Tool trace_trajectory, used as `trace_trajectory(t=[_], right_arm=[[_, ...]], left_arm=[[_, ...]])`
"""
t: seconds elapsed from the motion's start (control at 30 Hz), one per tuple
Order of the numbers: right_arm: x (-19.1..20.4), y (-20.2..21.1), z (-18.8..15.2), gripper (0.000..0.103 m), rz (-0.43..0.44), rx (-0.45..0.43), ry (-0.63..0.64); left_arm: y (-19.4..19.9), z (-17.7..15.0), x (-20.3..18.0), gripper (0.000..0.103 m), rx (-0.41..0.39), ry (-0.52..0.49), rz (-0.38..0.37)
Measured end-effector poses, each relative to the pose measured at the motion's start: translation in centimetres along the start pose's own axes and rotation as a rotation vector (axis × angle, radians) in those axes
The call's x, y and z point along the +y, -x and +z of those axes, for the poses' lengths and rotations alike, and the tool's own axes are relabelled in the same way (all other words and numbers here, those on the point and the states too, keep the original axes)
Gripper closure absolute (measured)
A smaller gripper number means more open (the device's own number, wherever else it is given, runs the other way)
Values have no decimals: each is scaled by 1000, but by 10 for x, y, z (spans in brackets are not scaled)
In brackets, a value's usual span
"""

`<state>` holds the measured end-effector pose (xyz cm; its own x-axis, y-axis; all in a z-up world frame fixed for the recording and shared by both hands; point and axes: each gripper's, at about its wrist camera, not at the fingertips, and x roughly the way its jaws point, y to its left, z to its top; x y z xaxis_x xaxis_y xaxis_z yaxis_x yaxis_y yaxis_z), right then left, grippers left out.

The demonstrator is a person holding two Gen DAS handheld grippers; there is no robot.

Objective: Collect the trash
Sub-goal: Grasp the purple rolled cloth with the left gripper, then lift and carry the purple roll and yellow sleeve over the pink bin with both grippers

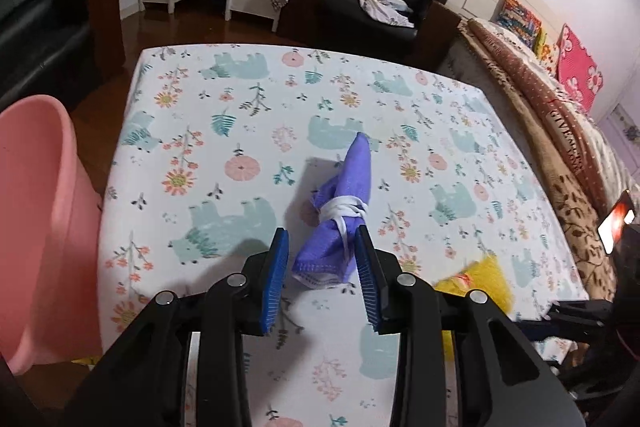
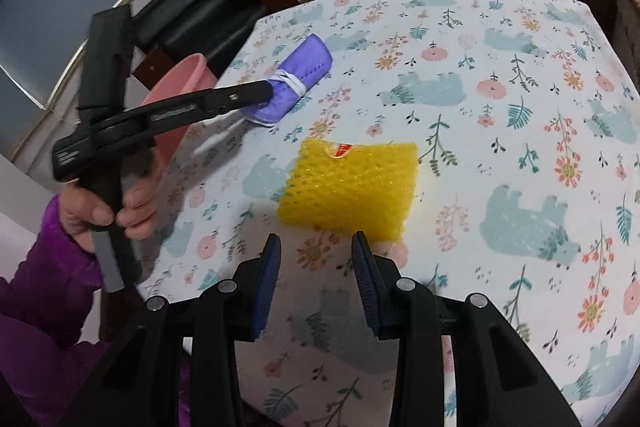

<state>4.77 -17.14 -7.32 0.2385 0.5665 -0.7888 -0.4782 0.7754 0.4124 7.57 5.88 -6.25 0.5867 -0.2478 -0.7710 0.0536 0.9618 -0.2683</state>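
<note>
Through my left wrist camera, the left gripper (image 1: 322,241) fingers stand apart around the rolled purple mask (image 1: 340,215) lying on the floral worktop (image 1: 200,147), beside a pink bin (image 1: 36,187). Through my right, the right gripper (image 2: 316,241) fingers hang open, empty, just short of the yellow foam net (image 2: 348,187).

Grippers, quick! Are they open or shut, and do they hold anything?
Left gripper: open, around the near end of the purple mask, not squeezing it.
Right gripper: open, empty, just short of the yellow net.
</note>
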Motion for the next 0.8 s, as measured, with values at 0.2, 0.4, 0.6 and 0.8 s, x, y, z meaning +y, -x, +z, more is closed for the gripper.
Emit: trace_trajectory(t=[0.2, 0.4, 0.6, 0.8], right_arm=[[-12, 0, 19, 62, -65, -45, -20], [-17, 4, 24, 58, -63, -62, -44], [-20, 2, 17, 58, -60, -57, -90], [-16, -5, 22, 57, -42, -66, -118]], left_arm=[[0, -7, -13, 71, -23, -35, -16], [11, -9, -16, 85, -69, -49, -1], [27, -10, -10, 86, -103, -19, 20], [47, -11, -9, 86, -130, -9, 14]])
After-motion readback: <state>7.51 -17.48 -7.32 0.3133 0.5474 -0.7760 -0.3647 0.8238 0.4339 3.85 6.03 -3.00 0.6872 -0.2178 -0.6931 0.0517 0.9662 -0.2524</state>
